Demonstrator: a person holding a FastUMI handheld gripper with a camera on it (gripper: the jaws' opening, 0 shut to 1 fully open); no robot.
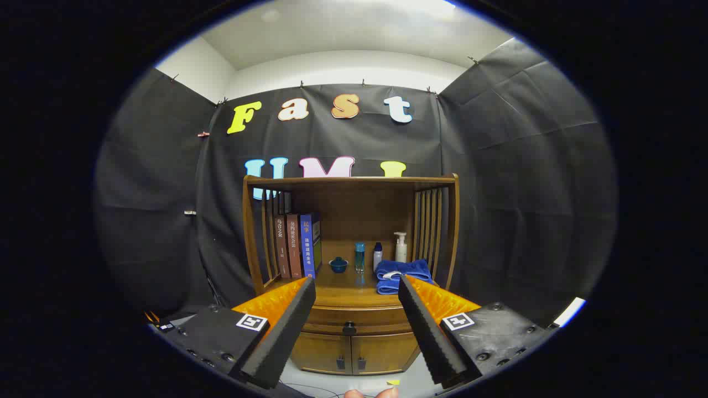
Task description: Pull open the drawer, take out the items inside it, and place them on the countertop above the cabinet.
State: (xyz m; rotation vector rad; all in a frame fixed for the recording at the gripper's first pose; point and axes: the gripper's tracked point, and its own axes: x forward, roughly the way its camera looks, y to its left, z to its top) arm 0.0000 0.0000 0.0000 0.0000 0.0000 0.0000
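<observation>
the gripper (pixel 354 287) has its fingers spread wide, touching nothing. the brown wooden cabinet's (pixel 351 249) closed drawer with a dark knob (pixel 349 327) sits beyond them, under the countertop (pixel 345 296).

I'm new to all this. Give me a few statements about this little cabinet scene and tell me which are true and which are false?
1. The drawer under the countertop is shut. True.
2. The hand-held gripper is clamped on the drawer's knob. False: its fingers stand open, well short of the cabinet, holding nothing.
3. A folded blue towel lies on the countertop. True.
4. The books lie flat in a pile. False: they stand upright at the left side of the shelf.
5. A small blue bowl sits between the books and the bottles. True.
</observation>
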